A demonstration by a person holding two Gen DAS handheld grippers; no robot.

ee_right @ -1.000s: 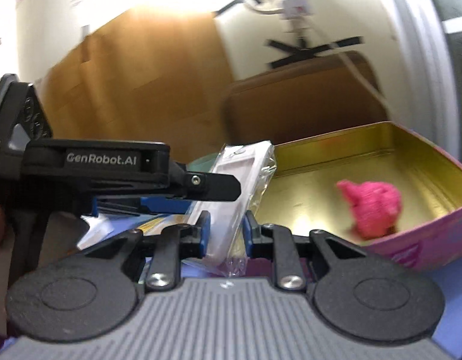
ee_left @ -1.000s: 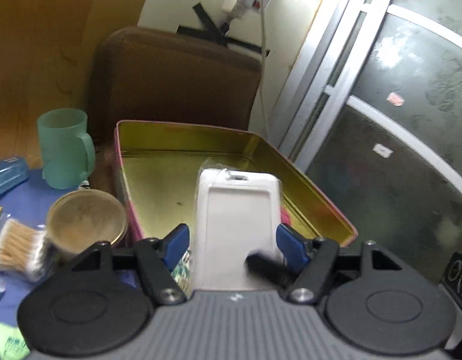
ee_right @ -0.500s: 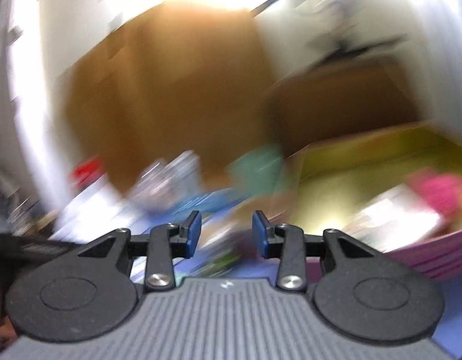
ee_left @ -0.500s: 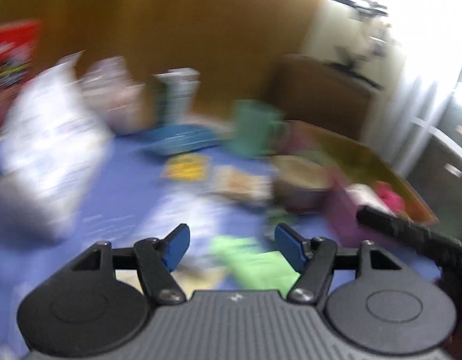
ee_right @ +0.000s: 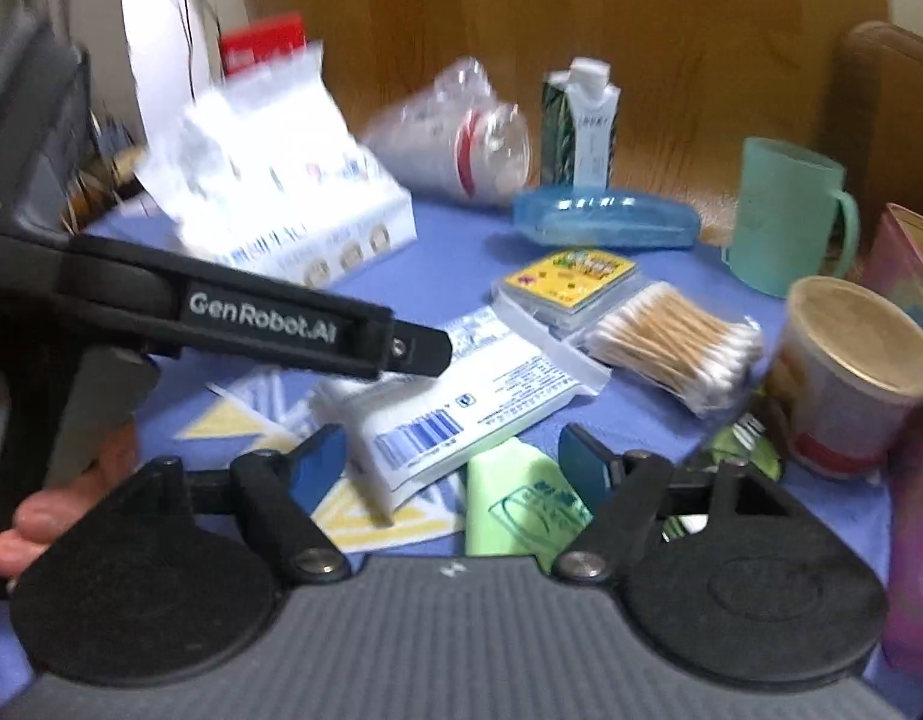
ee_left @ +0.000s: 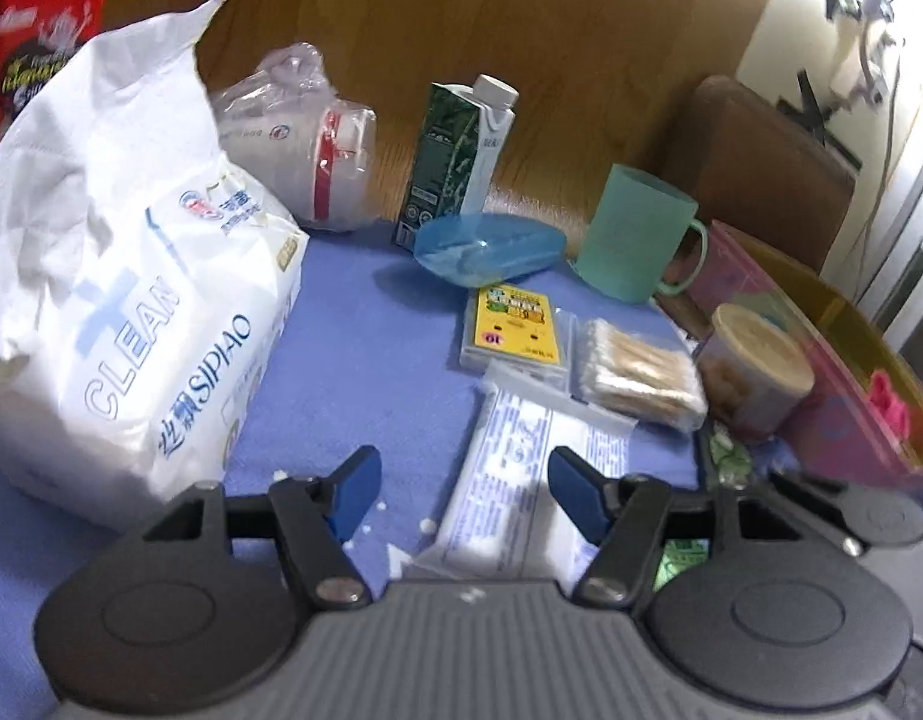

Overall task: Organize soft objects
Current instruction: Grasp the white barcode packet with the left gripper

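Observation:
My left gripper (ee_left: pixel 464 495) is open and empty, low over a white flat packet with blue print (ee_left: pixel 515 480) lying on the blue table. My right gripper (ee_right: pixel 455 462) is open and empty above the same white packet (ee_right: pixel 461 402) and a green packet (ee_right: pixel 521 510). The left gripper's black arm (ee_right: pixel 251 312) crosses the right wrist view from the left. A bag of cotton swabs (ee_left: pixel 635 372) lies to the right. The pink-sided gold tin (ee_left: pixel 869 360) at the far right holds a pink soft thing (ee_left: pixel 890 411).
A big white tissue pack (ee_left: pixel 131 312) stands at the left. At the back are a bagged cup stack (ee_left: pixel 305 150), a green carton (ee_left: pixel 455 162), a blue lidded dish (ee_left: pixel 491 249), a teal mug (ee_left: pixel 638 234). A yellow card box (ee_left: pixel 515 324) and a paper cup (ee_left: pixel 755 372) are nearby.
The white packet that both grippers held over the tin is released. Both grippers have swung left from the tin to the table's cluttered middle and now stand open.

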